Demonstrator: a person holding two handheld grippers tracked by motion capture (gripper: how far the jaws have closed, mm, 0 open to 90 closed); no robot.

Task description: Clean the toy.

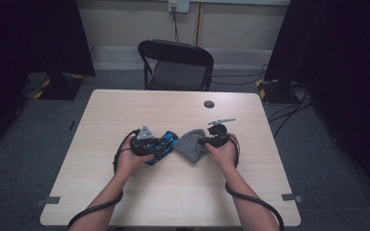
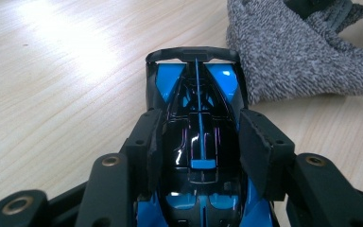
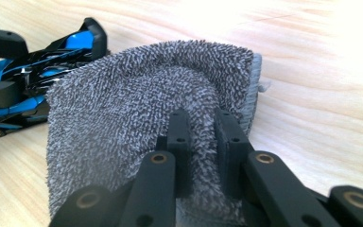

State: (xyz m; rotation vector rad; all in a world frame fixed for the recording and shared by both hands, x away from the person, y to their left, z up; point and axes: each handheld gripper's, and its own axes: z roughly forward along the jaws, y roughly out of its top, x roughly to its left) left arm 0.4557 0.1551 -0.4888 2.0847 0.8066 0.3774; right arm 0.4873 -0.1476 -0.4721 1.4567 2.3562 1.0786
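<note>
The left tongs [image 2: 196,142] are clamped on the flanks of a blue-and-black toy race car [image 2: 198,118], its nose pointing to 12 o'clock in the left gripper view. The right tongs [image 3: 203,142] pinch a grey terry cloth [image 3: 137,118]. On the counter [image 1: 173,187], the cloth lies at 3 o'clock of the car, touching its nose.

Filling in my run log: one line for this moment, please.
left tongs: grip toy car | right tongs: pinch grey cloth | cloth beside car
</note>
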